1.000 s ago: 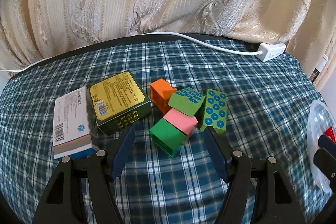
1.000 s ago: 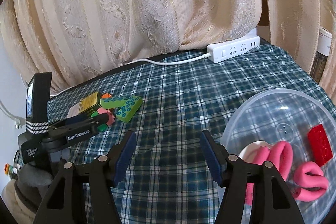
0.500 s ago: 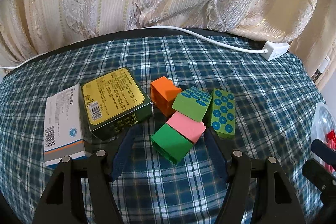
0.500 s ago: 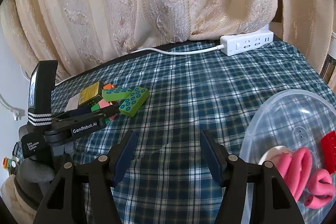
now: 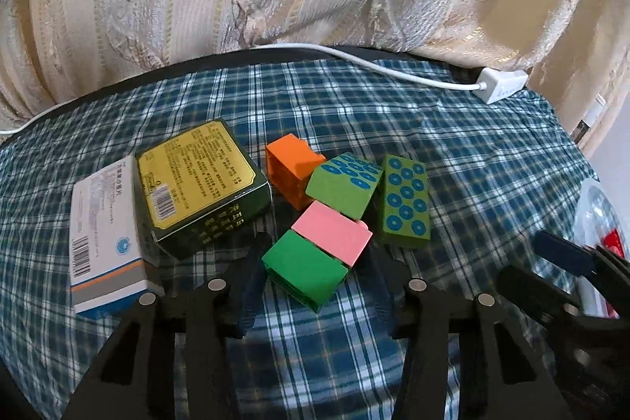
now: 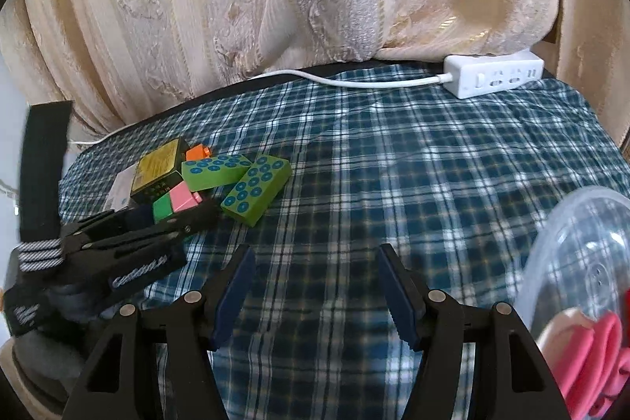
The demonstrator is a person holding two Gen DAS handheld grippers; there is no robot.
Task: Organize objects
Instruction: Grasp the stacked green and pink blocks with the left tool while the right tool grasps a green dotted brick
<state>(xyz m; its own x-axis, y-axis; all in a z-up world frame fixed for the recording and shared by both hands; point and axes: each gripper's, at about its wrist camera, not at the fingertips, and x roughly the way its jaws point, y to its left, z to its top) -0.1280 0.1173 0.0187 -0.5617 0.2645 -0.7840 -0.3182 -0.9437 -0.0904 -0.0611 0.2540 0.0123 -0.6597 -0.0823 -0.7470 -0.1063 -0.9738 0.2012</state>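
A cluster of blocks lies on the plaid cloth: a green block (image 5: 303,266) joined to a pink block (image 5: 334,235), an orange block (image 5: 291,172) and two dotted green blocks (image 5: 346,184) (image 5: 405,203). My left gripper (image 5: 321,256) straddles the green block and its jaws are closing on it; the left pad touches the block's edge, and the right pad is blurred near the pink block's corner. My right gripper (image 6: 315,286) hovers open over bare cloth, with nothing between its fingers. It shows at the right edge of the left wrist view.
A dark green box (image 5: 201,184) and a white box (image 5: 106,223) lie left of the blocks. A clear plastic bowl (image 6: 571,243) at the right holds pink items (image 6: 590,353) and a red brick (image 5: 614,243). A white power strip (image 6: 492,73) and curtains line the far edge.
The left jaws have drawn in around the green block, with the gripper a little closer. The right gripper has moved left and lower, so the bowl slides toward its right edge.
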